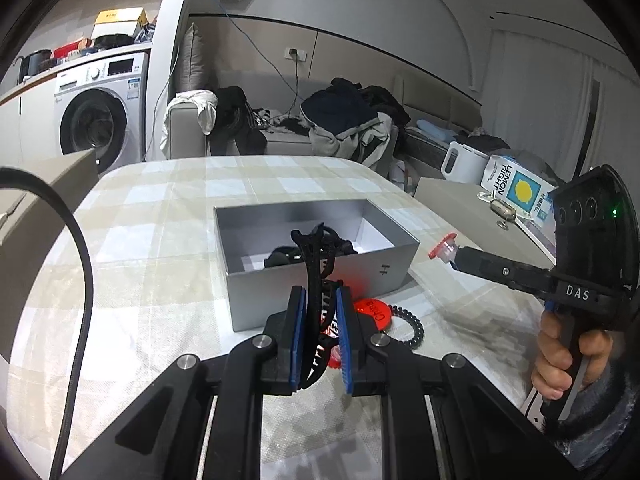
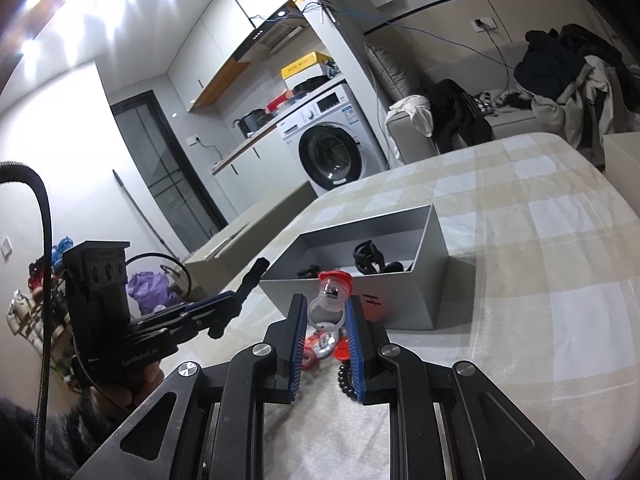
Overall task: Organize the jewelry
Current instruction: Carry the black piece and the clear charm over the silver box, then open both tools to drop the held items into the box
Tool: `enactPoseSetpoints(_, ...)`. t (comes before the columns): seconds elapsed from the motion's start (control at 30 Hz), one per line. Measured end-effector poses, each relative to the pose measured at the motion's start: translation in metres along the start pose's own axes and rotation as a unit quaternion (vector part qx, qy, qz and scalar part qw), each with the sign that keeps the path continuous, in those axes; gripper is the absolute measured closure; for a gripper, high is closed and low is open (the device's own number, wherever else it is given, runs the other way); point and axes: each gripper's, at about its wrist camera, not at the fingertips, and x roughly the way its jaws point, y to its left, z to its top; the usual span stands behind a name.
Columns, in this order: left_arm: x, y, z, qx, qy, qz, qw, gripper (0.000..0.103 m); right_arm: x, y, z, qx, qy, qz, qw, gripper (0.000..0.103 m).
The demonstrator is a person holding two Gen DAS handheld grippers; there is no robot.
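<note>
- Left gripper clamped on black hair claw, before grey box
- Right gripper pinching red-capped ring, above checked table

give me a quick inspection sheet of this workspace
surface: table under a checked cloth
job's things: grey box open, dark pieces inside; red tag and black coil band lying by the box
clutter: lemon carton and white kettle on a side surface
grippers: left gripper shut on a black hair clip; right gripper shut on a red-topped ring
cables: black cable at the left edge
surroundings: washing machine, sofa piled with clothes
</note>
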Motion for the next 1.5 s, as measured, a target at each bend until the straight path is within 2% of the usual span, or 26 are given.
enactPoseSetpoints(0.33, -0.003, 0.009, 0.01, -0.002, -0.017, 0.011, 0.9998, 0.093, 0.001, -0.002, 0.007, 0.008, -0.005, -0.017, 1.0, 0.085)
enactPoseSetpoints(0.5, 0.0, 0.014, 0.019, 0.001, -0.026, 0.023, 0.9994, 0.093, -0.005, 0.001, 0.025, 0.014, -0.021, -0.007, 1.0, 0.085)
enactPoseSetpoints(0.83, 0.007, 0.013, 0.041, 0.003, -0.041, 0.015, 0.9991, 0.093, 0.002, 0.014, 0.065, -0.001, -0.04, -0.022, 0.999, 0.085)
enactPoseSetpoints(0.87, 0.009, 0.013, 0.044, 0.005, -0.04, 0.013, 0.9991, 0.093, 0.005, 0.014, 0.068, -0.005, -0.043, -0.034, 0.998, 0.085)
enactPoseSetpoints(0.97, 0.011, 0.013, 0.048, 0.012, -0.042, 0.015, 0.9989, 0.093, 0.012, 0.012, 0.072, -0.005, -0.036, -0.041, 0.998, 0.085)
enactPoseSetpoints(1.2, 0.023, 0.015, 0.052, 0.005, -0.025, 0.02, 0.9995, 0.093, 0.025, -0.006, 0.071, 0.028, -0.019, -0.027, 0.999, 0.085)
enactPoseSetpoints(1.5, 0.04, 0.018, 0.043, 0.011, -0.005, 0.03, 0.9995, 0.093, 0.038, -0.016, 0.062, 0.045, 0.006, -0.027, 0.999, 0.085)
